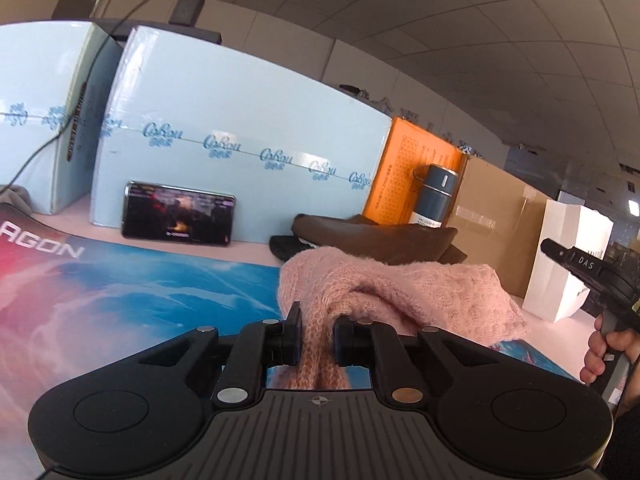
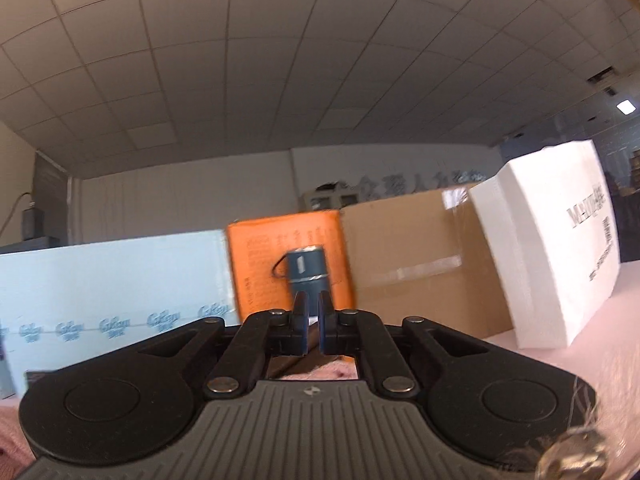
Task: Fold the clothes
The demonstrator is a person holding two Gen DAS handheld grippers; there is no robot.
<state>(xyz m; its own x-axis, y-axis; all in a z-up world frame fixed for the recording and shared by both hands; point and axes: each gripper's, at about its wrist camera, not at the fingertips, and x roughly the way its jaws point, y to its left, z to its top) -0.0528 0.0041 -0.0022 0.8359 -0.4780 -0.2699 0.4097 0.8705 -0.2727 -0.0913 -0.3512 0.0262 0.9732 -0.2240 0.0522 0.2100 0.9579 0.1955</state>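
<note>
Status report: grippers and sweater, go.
Left gripper shut on pink sweater. Right gripper nearly shut, holding nothing visible. Brown garment behind the sweater.

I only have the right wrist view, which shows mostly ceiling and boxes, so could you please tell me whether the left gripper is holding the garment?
Observer: Yes, the left gripper is shut on a bunched part of the pink sweater.
Operator: Thank you. Is anything lying behind the sweater?
Observer: A brown garment lies just behind it on the table.
</note>
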